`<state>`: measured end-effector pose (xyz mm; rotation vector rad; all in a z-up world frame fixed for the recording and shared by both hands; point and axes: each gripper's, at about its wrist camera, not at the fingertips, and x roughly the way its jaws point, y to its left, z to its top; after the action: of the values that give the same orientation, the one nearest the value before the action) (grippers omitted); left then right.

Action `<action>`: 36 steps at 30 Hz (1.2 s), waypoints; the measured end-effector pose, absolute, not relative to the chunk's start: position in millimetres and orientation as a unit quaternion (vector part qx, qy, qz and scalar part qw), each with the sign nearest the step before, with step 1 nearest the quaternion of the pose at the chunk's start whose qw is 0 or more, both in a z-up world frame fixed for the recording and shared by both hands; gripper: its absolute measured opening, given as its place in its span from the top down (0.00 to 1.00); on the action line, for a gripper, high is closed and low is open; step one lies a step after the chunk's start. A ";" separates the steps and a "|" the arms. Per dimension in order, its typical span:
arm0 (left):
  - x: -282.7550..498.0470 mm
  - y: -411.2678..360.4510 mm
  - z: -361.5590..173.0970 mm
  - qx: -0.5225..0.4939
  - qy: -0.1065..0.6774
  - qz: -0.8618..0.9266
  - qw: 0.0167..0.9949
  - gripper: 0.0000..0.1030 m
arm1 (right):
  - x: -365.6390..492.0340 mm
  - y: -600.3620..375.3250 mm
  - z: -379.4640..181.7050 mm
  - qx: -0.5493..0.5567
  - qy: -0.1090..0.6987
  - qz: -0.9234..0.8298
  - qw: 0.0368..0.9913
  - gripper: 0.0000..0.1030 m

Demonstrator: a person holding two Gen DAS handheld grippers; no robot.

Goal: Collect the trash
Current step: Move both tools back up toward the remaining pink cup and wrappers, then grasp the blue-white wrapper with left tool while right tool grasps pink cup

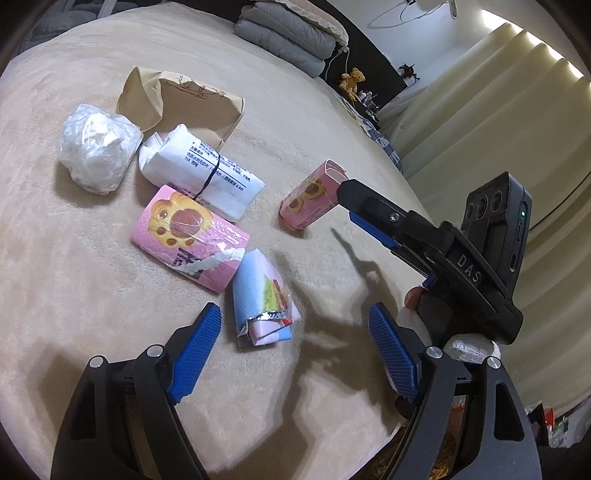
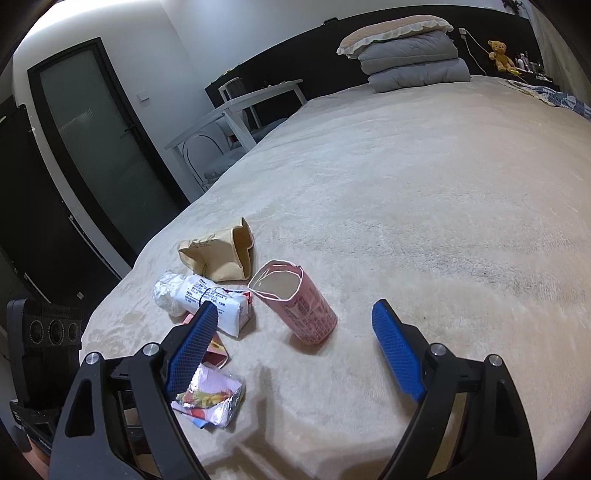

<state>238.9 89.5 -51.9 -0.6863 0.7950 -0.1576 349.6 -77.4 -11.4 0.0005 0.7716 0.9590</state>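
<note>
Both claws gape wide, holding nothing — the right claw (image 2: 291, 350) lines up on the open pink carton (image 2: 295, 306) at frame centre. The left claw (image 1: 295, 347) hovers over the crumpled wrapper (image 1: 264, 306) on the bed (image 2: 424, 184) — likely its pick.

Spreading wide under everything: a bed (image 1: 92, 295) covered in a cream plush blanket (image 2: 424, 192). Lying in a loose cluster on it, taking the white printed packet (image 1: 201, 171) bound with a black band as landmark: a brown paper bag (image 1: 192, 107) just behind and partly under it; a crumpled clear plastic bag (image 1: 96, 151) just beside its twisted end; a pink paw-print wrapper (image 1: 186, 240) touching its near side; a folded blue and pink wrapper (image 1: 264, 299) nearer still, past the paw-print one. Lying apart from the packet, toward the curtain side: an open-ended pink box (image 1: 312, 197). Resting well beyond it, at the headboard end: folded grey quilts (image 2: 415, 64) under a pillow (image 2: 395, 31).
</note>
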 end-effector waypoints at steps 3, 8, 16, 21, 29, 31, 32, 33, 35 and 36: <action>241.2 90.0 -53.0 -0.327 0.380 -0.073 0.862 0.24 | 355.5 -69.3 -14.5 -0.006 0.365 0.451 0.814 0.18; 244.4 85.4 -53.8 -0.309 0.387 -0.066 0.866 0.52 | 359.3 -58.9 -17.5 -0.021 0.368 0.446 0.816 0.37; 248.7 79.2 -50.7 -0.276 0.387 -0.051 0.878 0.74 | 353.7 -54.7 -19.1 -0.050 0.354 0.432 0.828 0.62; 242.0 76.8 -44.7 -0.264 0.375 -0.049 0.887 0.74 | 351.0 -60.2 -17.8 -0.045 0.350 0.430 0.831 0.63; 216.2 87.4 -41.6 -0.264 0.358 -0.041 0.895 0.74 | 336.1 -73.7 -13.8 -0.039 0.343 0.427 0.836 0.63; 209.9 87.4 -39.0 -0.260 0.354 -0.039 0.898 0.74 | 329.3 -77.5 -12.0 -0.042 0.337 0.424 0.839 0.63; 206.9 87.7 -38.3 -0.259 0.352 -0.039 0.899 0.74 | 325.9 -79.2 -10.9 -0.043 0.334 0.424 0.841 0.63; 203.3 88.1 -37.6 -0.258 0.349 -0.039 0.900 0.74 | 321.7 -82.1 -10.1 -0.043 0.330 0.423 0.842 0.63; 200.8 87.4 -33.8 -0.256 0.344 -0.038 0.903 0.74 | 313.8 -86.3 -7.4 -0.043 0.322 0.423 0.846 0.63; 199.2 86.6 -32.4 -0.254 0.341 -0.038 0.904 0.74 | 309.0 -88.6 -6.4 -0.043 0.319 0.423 0.847 0.63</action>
<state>199.2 86.6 -32.4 -0.5259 0.7041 -0.0792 309.0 -88.6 -6.4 -0.0903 0.6725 0.8916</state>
